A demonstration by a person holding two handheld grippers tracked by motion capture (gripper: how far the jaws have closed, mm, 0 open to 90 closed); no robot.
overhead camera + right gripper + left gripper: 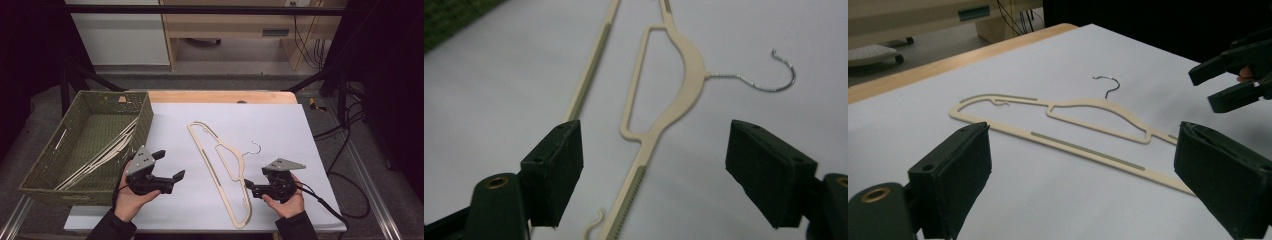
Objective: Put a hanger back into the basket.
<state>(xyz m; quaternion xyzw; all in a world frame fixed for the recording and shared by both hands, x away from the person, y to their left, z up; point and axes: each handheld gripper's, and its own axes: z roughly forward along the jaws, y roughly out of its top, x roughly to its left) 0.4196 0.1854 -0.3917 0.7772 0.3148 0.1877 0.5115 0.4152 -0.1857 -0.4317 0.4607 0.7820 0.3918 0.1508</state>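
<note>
A cream plastic hanger (211, 170) with a metal hook (256, 146) lies flat on the white sheet (280, 125), running from the far middle toward the near edge. My left gripper (170, 165) hovers to its left, jaws wide open and empty, between the hanger and the basket. The left gripper view looks across the hanger (1083, 149) through the open left gripper (1083, 175). My right gripper (248, 187) sits close to the hanger's near end, open and holding nothing. In the right gripper view the hanger (689, 65) runs up between the spread jaws of the right gripper (656, 160).
A green woven basket (148, 117) at the table's left holds several cream hangers (107, 150). The wooden table edge (220, 96) shows beyond the sheet. Cables (345, 165) trail off the right side. The right gripper (1233, 75) appears at the upper right of the left gripper view.
</note>
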